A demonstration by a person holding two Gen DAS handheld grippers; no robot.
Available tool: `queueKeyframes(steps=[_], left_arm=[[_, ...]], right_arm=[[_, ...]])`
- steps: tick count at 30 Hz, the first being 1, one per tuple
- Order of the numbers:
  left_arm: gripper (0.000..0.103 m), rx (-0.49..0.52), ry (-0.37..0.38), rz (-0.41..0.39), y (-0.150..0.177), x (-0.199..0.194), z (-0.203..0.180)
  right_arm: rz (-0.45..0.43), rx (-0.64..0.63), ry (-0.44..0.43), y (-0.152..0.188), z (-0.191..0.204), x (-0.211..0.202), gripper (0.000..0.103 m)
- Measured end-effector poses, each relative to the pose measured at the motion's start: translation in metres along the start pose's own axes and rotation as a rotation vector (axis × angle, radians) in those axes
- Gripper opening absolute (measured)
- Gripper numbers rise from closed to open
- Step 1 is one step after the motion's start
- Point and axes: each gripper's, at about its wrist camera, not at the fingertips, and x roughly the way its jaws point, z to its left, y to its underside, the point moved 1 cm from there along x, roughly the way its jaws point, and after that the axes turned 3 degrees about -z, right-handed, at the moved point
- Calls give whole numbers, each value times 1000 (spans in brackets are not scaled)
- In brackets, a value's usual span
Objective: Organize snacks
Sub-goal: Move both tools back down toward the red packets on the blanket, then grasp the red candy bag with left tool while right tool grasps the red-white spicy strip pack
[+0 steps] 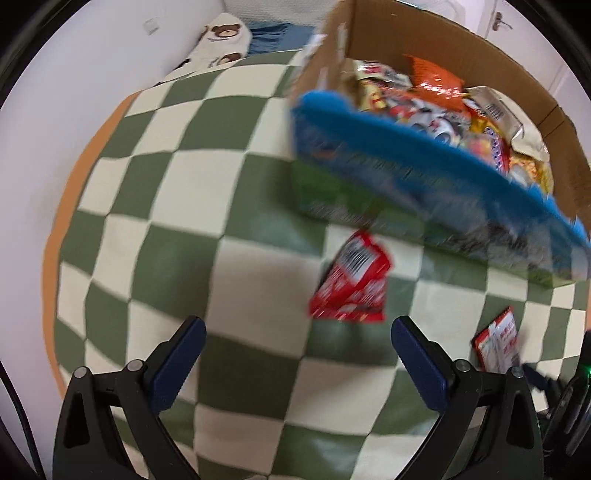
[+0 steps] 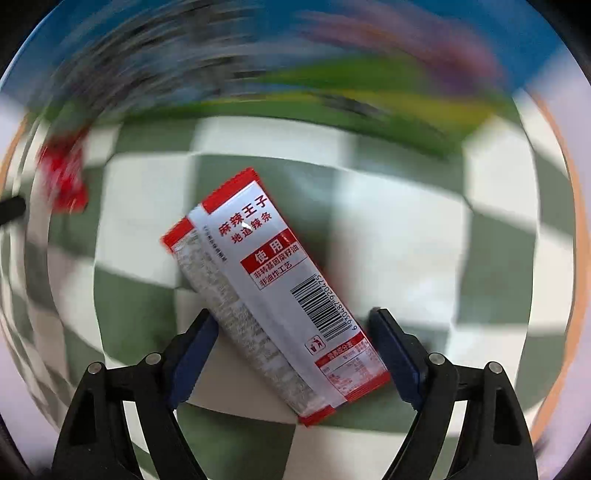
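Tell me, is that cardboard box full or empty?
Full: the cardboard box is piled with snack packets up to its front edge.

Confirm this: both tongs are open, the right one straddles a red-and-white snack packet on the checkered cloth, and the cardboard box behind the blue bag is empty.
One thing is wrong: the cardboard box is not empty. The left wrist view shows it piled with snack packets. The rest holds: left tongs and right tongs are open, and the right one straddles the red-and-white packet on the checkered cloth.
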Motion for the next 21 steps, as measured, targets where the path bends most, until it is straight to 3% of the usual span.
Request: queueKeyframes(steps=[3, 7, 12, 13, 17, 21], left_arm=[[103, 38, 13, 6, -16, 15, -8], [103, 105, 24, 40, -27, 31, -21], [103, 136, 58, 53, -32, 39, -27], [103, 140, 60, 50, -31, 37, -31], [103, 160, 87, 31, -25, 32, -51], [99, 193, 107, 32, -25, 32, -70]], right_arm=[[41, -29, 5, -3, -1, 12, 103], [108, -39, 34, -15, 3, 28, 103], [189, -94, 7, -38, 4, 36, 103], [168, -116, 14, -40, 6, 31, 101], [44, -220, 72, -40, 15, 4, 68], [-27, -280, 84, -50, 26, -1, 67]])
